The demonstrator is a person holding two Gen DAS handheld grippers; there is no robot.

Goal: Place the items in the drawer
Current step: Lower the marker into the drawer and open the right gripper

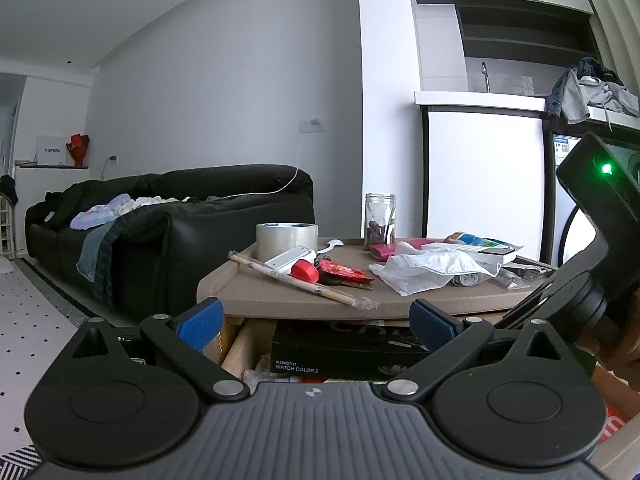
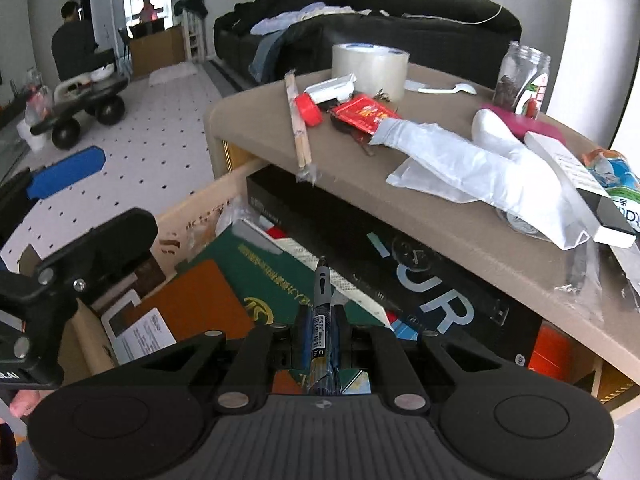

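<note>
The drawer point(image 2: 188, 216) under the cluttered table point(image 2: 460, 216) stands open and quite full. The right gripper point(image 2: 319, 320) is clenched on a pen point(image 2: 321, 312) above it; the left gripper point(image 1: 316, 320) is released, empty. The pen looks light, stiff and smooth, so gripping mid-barrel seems safest.

This is a lived-in home, an open living room running into a kitchenette. A black leather sofa point(image 1: 168, 216) strewn with clothes stands against the wall on a white dotted tile floor point(image 2: 160, 120), and a sink tap point(image 1: 485, 74) rises behind a white counter point(image 1: 472, 98) heaped with laundry point(image 1: 588, 92). The small beige worktop point(image 1: 304, 304) carries household clutter: a tape roll point(image 1: 287, 240), a glass jar point(image 1: 380, 220), chopsticks point(image 1: 292, 278) and plastic bags point(image 1: 428, 270).
</note>
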